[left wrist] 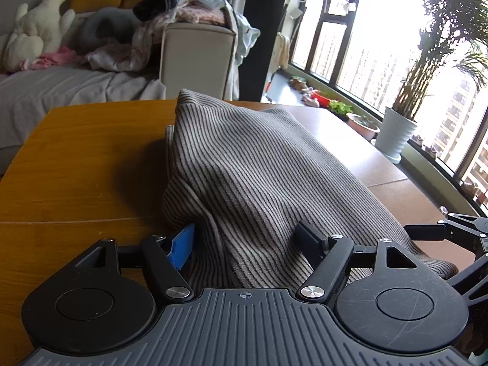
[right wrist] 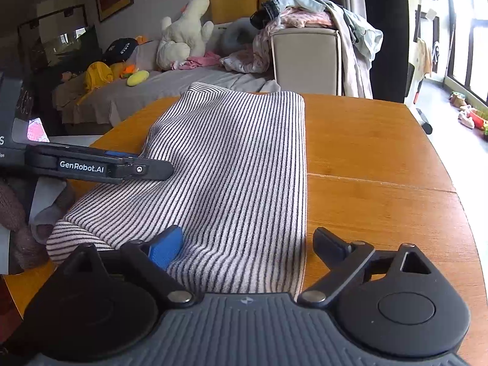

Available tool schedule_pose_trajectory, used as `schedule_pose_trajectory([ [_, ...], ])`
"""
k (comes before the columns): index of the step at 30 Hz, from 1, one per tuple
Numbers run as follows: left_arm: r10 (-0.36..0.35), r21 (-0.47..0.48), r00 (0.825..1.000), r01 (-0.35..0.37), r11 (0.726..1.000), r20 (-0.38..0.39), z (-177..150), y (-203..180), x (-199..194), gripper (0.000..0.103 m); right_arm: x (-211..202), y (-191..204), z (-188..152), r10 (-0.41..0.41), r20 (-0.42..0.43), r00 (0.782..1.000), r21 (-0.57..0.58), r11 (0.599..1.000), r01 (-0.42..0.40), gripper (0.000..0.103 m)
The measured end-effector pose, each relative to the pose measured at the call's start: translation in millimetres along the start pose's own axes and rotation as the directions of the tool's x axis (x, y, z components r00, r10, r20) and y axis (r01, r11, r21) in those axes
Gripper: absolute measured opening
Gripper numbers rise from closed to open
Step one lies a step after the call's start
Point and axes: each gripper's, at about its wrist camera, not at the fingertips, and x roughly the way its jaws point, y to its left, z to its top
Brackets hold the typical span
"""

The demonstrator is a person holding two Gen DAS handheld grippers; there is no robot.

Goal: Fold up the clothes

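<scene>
A grey garment with thin dark stripes lies folded on the wooden table. It also shows in the right wrist view as a long folded panel. My left gripper is open, its fingers wide apart at the garment's near edge, with cloth bunched between and over them. My right gripper is open too, its blue-padded left finger resting on the cloth and its right finger over bare table. The left gripper shows from the side in the right wrist view, at the garment's left edge.
Beyond the table stands a grey sofa with soft toys and a beige hamper heaped with clothes. Windows with potted plants lie to the right. The table's rounded right edge is close.
</scene>
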Motion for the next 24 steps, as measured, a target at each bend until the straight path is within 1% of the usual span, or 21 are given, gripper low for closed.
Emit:
schedule_pose_trajectory([
  [2, 0.005, 0.002, 1.000, -0.005, 1.000, 0.015, -4, 0, -1, 0.079, 0, -1, 0, -0.003, -0.003, 1.000, 0.014, 1.000, 0.004, 0.100],
  [3, 0.007, 0.002, 1.000, -0.007, 1.000, 0.022, -6, 0, -2, 0.081, 0, 0, 0, -0.006, -0.004, 1.000, 0.013, 1.000, 0.006, 0.100],
  [5, 0.005, -0.039, 1.000, -0.004, 0.999, 0.017, -7, 6, -4, 0.084, 0, 0, 0, -0.010, -0.004, 1.000, 0.013, 1.000, 0.010, 0.100],
  [8, -0.007, -0.087, 1.000, 0.009, 0.996, 0.021, -10, 17, -10, 0.085, 0, -1, -1, -0.013, -0.005, 1.000, 0.019, 1.000, 0.013, 0.102],
  [15, -0.001, -0.102, 0.999, 0.004, 0.995, 0.032, -19, 25, -25, 0.088, 0, 0, 0, -0.016, -0.008, 1.000, 0.020, 1.000, 0.016, 0.103],
  [20, 0.023, -0.090, 0.999, -0.021, 0.996, 0.025, -18, 23, -22, 0.095, 0, 2, -1, -0.022, -0.009, 1.000, 0.019, 1.000, 0.022, 0.103],
  [24, 0.031, -0.088, 0.999, -0.029, 0.996, 0.023, -18, 23, -22, 0.097, -1, 1, -1, -0.024, -0.008, 1.000, 0.025, 0.999, 0.025, 0.103],
])
